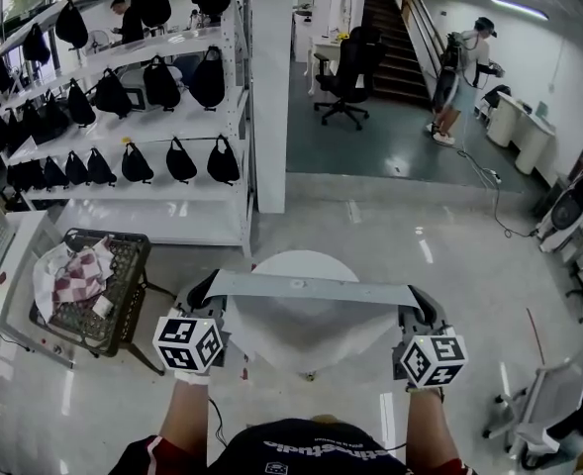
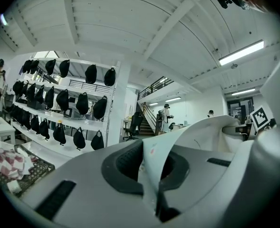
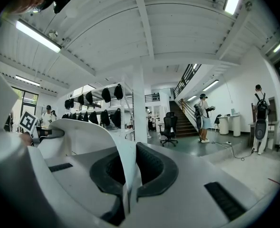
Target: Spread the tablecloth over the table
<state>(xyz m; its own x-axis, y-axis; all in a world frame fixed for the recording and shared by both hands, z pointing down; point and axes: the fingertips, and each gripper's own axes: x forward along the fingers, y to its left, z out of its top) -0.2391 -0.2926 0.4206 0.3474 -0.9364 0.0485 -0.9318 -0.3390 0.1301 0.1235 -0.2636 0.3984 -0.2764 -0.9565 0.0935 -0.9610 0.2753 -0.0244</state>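
Note:
The white tablecloth (image 1: 306, 330) is stretched between my two grippers, its top edge taut and level and the rest hanging down in front of me. Beyond it, partly hidden by it, stands the round white table (image 1: 304, 262). My left gripper (image 1: 204, 293) is shut on the cloth's left corner; in the left gripper view the tablecloth (image 2: 154, 151) is pinched between the dark pads of the left gripper (image 2: 151, 170). My right gripper (image 1: 420, 307) is shut on the right corner; in the right gripper view the tablecloth (image 3: 125, 160) is pinched in the right gripper (image 3: 130, 175).
A black wire basket (image 1: 123, 265) with a checkered cloth (image 1: 78, 280) stands on a stand to the left of the table. White shelves (image 1: 133, 127) with black bags and a white pillar (image 1: 269, 87) rise behind. An office chair (image 1: 348, 79) and a person (image 1: 461, 77) are far back.

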